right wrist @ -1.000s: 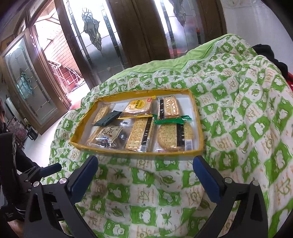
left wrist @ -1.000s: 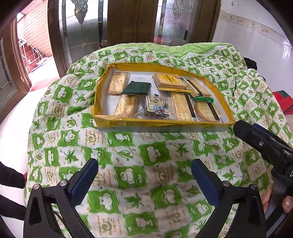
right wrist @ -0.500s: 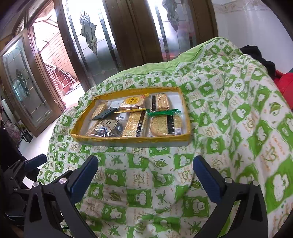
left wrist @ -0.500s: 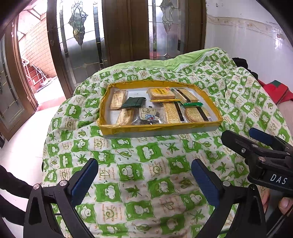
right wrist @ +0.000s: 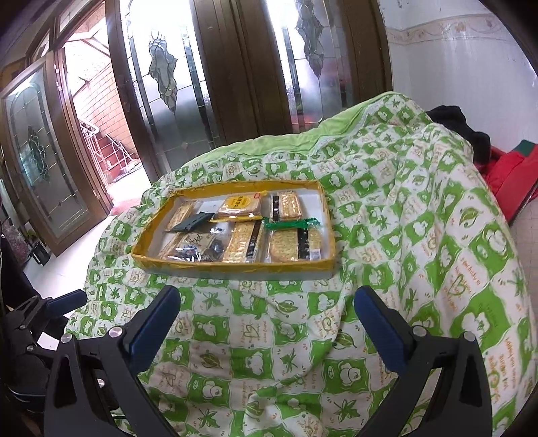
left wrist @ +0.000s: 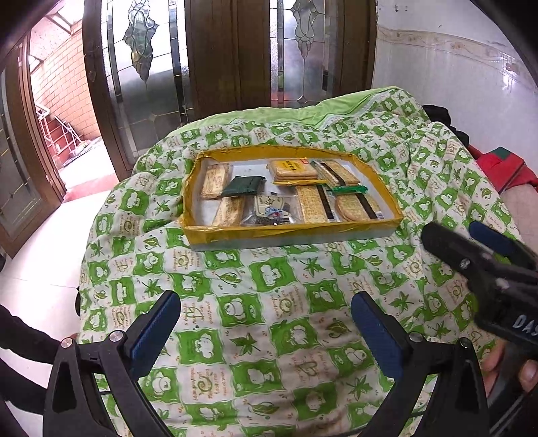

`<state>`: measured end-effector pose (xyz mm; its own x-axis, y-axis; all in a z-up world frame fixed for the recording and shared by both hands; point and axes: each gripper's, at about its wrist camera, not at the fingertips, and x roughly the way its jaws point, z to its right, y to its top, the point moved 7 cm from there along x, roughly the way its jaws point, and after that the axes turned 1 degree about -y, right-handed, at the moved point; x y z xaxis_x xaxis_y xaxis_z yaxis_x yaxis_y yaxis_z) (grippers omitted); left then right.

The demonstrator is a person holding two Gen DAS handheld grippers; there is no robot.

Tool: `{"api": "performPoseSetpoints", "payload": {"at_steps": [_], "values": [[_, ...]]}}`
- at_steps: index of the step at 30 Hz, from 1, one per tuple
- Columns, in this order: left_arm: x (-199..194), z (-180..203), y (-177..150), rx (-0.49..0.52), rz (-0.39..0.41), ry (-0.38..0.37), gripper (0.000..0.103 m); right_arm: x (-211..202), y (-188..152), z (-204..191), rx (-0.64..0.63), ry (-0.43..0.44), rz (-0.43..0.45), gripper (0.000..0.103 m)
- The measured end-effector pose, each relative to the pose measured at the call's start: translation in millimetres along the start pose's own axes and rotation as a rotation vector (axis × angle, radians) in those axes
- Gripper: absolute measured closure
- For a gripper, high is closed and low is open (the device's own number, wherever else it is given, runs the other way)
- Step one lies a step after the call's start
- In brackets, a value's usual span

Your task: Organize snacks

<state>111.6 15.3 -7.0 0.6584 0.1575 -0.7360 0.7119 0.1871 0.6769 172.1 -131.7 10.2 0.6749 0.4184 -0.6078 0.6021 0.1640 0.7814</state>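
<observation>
The yellow-rimmed tray [left wrist: 289, 232] sits on the green-patterned quilt [left wrist: 269, 319], full of snack packets: a yellow biscuit pack [left wrist: 293, 169] at its far side, a round cracker pack [left wrist: 356, 208] at its near right corner. Left tongs [left wrist: 265, 327] and right tongs [right wrist: 267, 317] hang spread and empty, near the tray's front rim.

— What's behind the quilt?
— Dark wooden doors [left wrist: 228, 53] with leaded glass panels [right wrist: 164, 77], one leaf open [right wrist: 40, 151] onto a brick wall [left wrist: 64, 77] and a red stairway [right wrist: 111, 148] in daylight.
— And the rest?
— A white tiled wall [left wrist: 454, 77] with a patterned border [right wrist: 447, 25], and a pale glossy floor [left wrist: 43, 255].
</observation>
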Motion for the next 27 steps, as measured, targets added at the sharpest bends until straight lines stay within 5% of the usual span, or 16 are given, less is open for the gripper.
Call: {"api": "performPoseSetpoints", "payload": {"at_steps": [27], "values": [[29.2, -12.7, 29.0, 0.001, -0.029, 0.003, 0.001, 23.1, 27.2, -14.4, -0.005, 0.011, -0.050, 0.000]]}}
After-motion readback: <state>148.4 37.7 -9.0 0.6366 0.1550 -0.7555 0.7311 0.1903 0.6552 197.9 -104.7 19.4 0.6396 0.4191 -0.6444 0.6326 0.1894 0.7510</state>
